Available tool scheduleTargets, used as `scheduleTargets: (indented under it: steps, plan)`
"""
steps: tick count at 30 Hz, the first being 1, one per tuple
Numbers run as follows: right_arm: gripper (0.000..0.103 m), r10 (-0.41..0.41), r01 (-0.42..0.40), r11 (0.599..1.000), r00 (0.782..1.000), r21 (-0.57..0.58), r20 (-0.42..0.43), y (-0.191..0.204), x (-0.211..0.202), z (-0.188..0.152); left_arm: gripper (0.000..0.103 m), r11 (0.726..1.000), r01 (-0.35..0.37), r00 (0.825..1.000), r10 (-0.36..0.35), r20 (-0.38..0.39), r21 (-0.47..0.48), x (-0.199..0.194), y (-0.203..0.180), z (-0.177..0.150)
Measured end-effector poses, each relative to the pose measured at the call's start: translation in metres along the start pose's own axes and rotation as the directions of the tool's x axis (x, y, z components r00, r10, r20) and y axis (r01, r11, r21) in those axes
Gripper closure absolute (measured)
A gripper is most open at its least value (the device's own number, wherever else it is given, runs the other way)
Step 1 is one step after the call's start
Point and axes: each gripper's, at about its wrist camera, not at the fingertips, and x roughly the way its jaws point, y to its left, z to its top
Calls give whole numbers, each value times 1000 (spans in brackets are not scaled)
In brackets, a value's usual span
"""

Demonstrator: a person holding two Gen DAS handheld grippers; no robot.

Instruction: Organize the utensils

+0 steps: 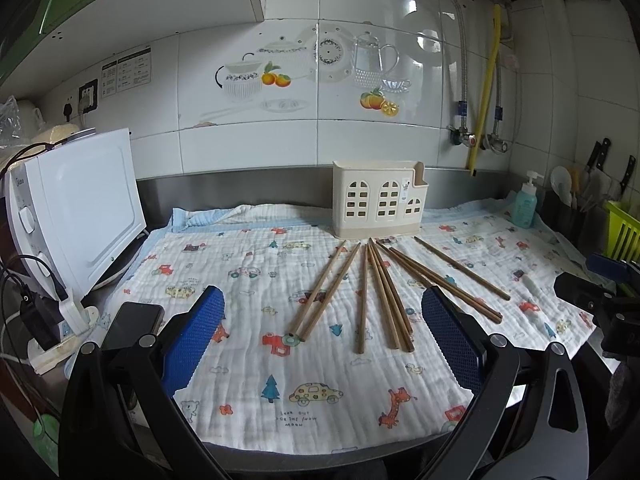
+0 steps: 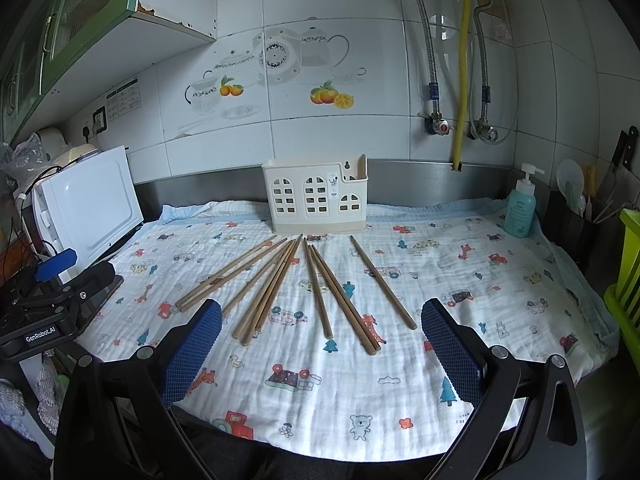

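Observation:
Several brown wooden chopsticks (image 1: 386, 300) lie fanned out on a printed white cloth (image 1: 256, 408); they also show in the right wrist view (image 2: 280, 284). A cream utensil holder (image 1: 378, 205) with window cut-outs stands upright behind them against the wall; it shows in the right wrist view too (image 2: 316, 199). My left gripper (image 1: 322, 328) is open and empty, near the front edge, short of the chopsticks. My right gripper (image 2: 320, 336) is open and empty, its fingers flanking the near chopstick ends. The left gripper's body (image 2: 48, 308) shows at the left of the right wrist view.
A white microwave (image 1: 80, 208) stands at the left with a phone (image 1: 134, 322) and power strip (image 1: 52, 344) beside it. A teal soap bottle (image 2: 520, 208), a black utensil pot (image 2: 576, 220), knives and a green rack (image 2: 626, 272) stand at the right.

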Motion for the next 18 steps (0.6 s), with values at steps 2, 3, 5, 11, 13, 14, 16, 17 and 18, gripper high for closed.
scheduleTargets:
  steps: [2, 3, 5, 11, 13, 14, 16, 17, 18]
  plan:
    - [6, -1, 1, 1000, 1000, 0, 0, 0, 0, 0, 5, 1000, -1, 1000, 1, 0, -1, 0, 0, 0]
    - [6, 0, 0, 1000, 1000, 0, 0, 1, 0, 0, 5, 1000, -1, 1000, 1, 0, -2, 0, 0, 0]
    - [6, -1, 1, 1000, 1000, 0, 0, 1, 0, 0, 5, 1000, -2, 1000, 2, -1, -2, 0, 0, 0]
    - [6, 0, 0, 1000, 1000, 0, -1, 1, 0, 0, 5, 1000, -2, 1000, 2, -5, -1, 1, -1, -1]
    - [6, 0, 0, 1000, 1000, 0, -2, 1, 0, -1, 5, 1000, 2, 1000, -2, -9, -4, 1, -1, -1]
    - [6, 0, 0, 1000, 1000, 0, -3, 1, 0, -1, 5, 1000, 2, 1000, -2, -10, -2, 2, -1, -2]
    - [6, 1, -1, 1000, 1000, 0, -4, 1, 1, -1, 5, 1000, 0, 1000, 0, -14, 2, 3, -2, -1]
    - [6, 2, -2, 1000, 1000, 1, -4, 1, 1, -2, 5, 1000, 1, 1000, -1, -16, 2, 3, -2, -1]
    - [6, 2, -2, 1000, 1000, 1, -4, 0, 1, -2, 5, 1000, 4, 1000, -4, -16, 1, 3, -2, -1]
